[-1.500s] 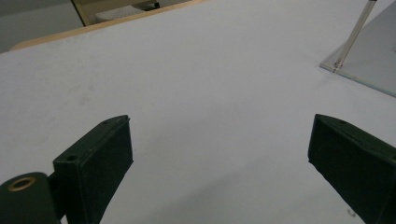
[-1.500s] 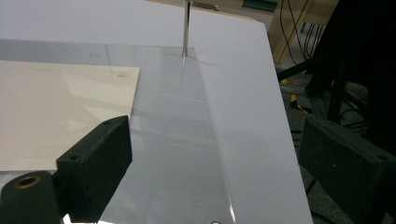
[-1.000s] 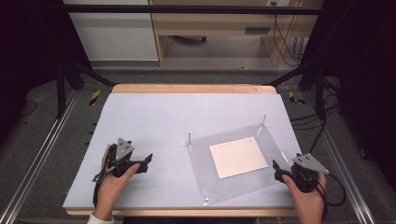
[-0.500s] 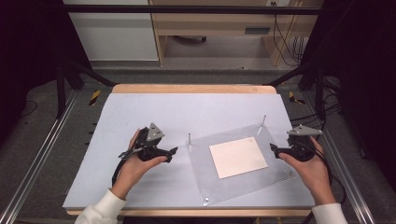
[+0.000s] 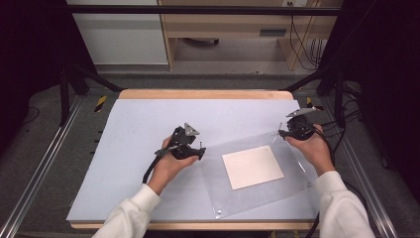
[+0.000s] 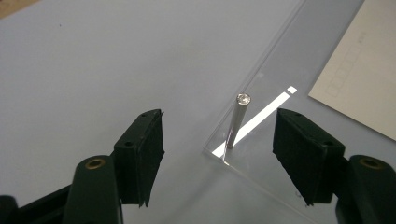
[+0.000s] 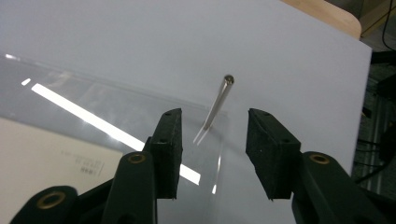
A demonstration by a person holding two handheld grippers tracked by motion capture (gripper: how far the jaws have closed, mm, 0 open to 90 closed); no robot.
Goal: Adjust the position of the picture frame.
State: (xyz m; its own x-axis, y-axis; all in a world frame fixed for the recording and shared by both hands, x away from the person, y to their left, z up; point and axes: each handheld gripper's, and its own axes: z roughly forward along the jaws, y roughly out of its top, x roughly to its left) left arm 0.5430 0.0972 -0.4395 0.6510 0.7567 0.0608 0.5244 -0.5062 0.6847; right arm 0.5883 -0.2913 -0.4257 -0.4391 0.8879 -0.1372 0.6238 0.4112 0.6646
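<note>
My left gripper (image 6: 219, 154) and right gripper (image 7: 212, 154) each straddle 1 upright metal pin (image 6: 237, 120) at a corner of the clear acrylic sheet (image 5: 257, 171) on the tabletop (image 5: 133, 134), fingers (image 6: 140, 154) closing, not yet touching.

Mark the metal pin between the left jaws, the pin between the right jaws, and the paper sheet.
left pin (image 6: 237, 122), left gripper view, mid-shaft.
right pin (image 7: 218, 102), right gripper view, mid-shaft.
paper sheet (image 5: 252, 166), high view, centre.
</note>
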